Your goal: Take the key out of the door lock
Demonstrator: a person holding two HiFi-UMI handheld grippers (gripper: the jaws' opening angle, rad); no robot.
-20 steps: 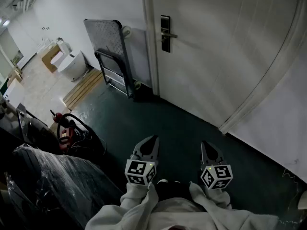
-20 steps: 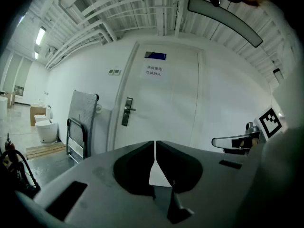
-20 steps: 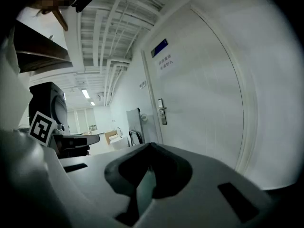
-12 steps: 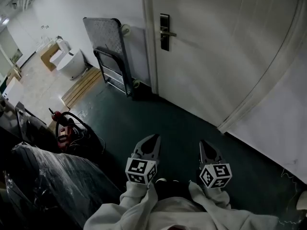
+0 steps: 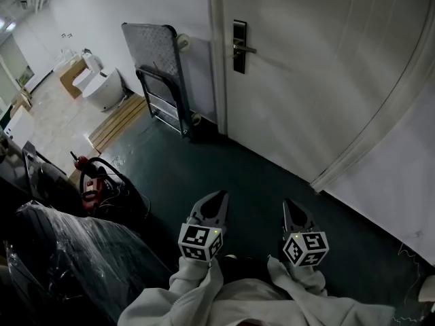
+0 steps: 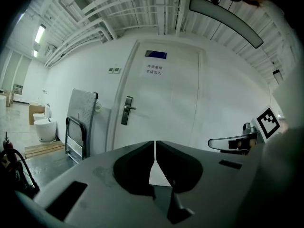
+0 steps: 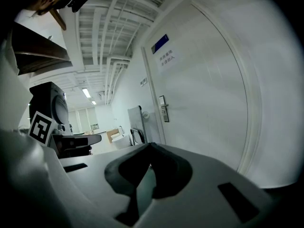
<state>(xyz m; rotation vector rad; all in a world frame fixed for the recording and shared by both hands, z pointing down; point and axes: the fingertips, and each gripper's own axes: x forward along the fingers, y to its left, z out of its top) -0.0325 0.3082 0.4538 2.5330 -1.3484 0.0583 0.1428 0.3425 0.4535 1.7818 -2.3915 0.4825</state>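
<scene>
So, is the key out of the lock yet? (asker)

Nope, haven't even reached it. I'm standing back from the door [image 5: 319, 80], and both grippers hang low in front of me over the dark floor [image 5: 238, 168]. My left gripper [image 5: 219, 195] has its jaws pressed together with nothing in them. My right gripper [image 5: 290, 204] looks the same, tips meeting, empty. (me)

Where's the key then? (asker)

It should be in the lock plate [image 5: 238, 46]. That sits about 12 o'clock from my grippers, way up by the door's left edge, with the handle [image 5: 247, 49] poking out toward 3 o'clock. Honestly, the key itself is too small to make out from here in any view, so I can't say which way it's turned. There's a folded trolley [image 5: 158, 66] leaning on the wall at roughly 9 o'clock of the lock, well apart from it, so I don't reckon it gets in the way. (me)

Next move? (asker)

I'd call this the approach step. My guess is I walk in, lift one gripper up to the lock, spread its jaws, line them up on the key's head, pinch, then pull straight out. If the key's turned, it'd probably need rotating back first. (me)
</scene>
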